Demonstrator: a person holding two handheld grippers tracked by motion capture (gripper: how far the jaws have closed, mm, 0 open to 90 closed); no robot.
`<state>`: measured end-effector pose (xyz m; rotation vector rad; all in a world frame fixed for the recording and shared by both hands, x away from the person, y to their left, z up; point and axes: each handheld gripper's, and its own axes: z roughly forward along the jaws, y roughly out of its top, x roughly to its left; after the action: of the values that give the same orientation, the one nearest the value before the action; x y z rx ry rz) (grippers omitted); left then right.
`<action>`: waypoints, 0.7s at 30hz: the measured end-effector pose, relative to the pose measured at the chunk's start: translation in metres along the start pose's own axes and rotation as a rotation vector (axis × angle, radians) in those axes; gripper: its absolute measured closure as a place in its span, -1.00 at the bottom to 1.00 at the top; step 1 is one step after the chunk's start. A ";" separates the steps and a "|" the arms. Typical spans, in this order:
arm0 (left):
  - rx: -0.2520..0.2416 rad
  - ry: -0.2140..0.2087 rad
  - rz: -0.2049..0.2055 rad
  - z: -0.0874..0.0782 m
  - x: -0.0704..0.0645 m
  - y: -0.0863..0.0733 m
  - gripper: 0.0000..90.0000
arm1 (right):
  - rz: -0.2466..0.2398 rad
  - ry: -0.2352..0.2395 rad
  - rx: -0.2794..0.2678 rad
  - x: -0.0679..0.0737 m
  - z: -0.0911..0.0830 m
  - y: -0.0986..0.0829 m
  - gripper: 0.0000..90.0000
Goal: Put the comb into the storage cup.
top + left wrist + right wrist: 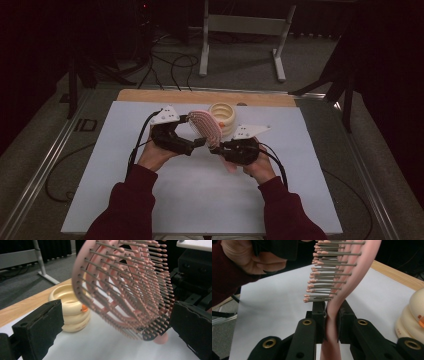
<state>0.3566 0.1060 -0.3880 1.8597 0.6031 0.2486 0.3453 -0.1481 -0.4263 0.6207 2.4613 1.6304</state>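
A pink paddle hairbrush [205, 127] with grey, pink-tipped bristles is held up over the white table sheet [150, 200]. My right gripper [216, 148] is shut on the brush's neck, just below the bristles; the right gripper view shows the pink neck [332, 322] pinched between both jaws [331, 315]. My left gripper [200, 142] is open right next to the brush head. In the left gripper view its jaws [116, 315] stand wide apart, with the bristle face [125, 287] close in front and nothing gripped.
A cream stack of rings [223, 116] with a small orange part [84, 307] stands on the sheet just behind the brush. The table's wooden edge [150, 95] runs along the far side. Beyond it, a grey stand [240, 25] and cables lie on the floor.
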 end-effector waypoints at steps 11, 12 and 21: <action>-0.058 -0.061 -0.020 0.006 -0.005 0.003 -0.86 | 0.015 0.065 -0.026 0.001 0.002 0.000 0.78; -0.062 -0.067 -0.021 0.006 -0.005 0.003 -0.84 | 0.023 0.078 -0.035 0.000 0.003 0.000 0.78; -0.081 -0.064 0.014 0.004 -0.010 0.005 -0.51 | 0.031 0.120 -0.015 -0.002 0.004 -0.002 0.77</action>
<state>0.3516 0.0961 -0.3841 1.7873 0.5292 0.2188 0.3477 -0.1461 -0.4302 0.5778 2.5312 1.7446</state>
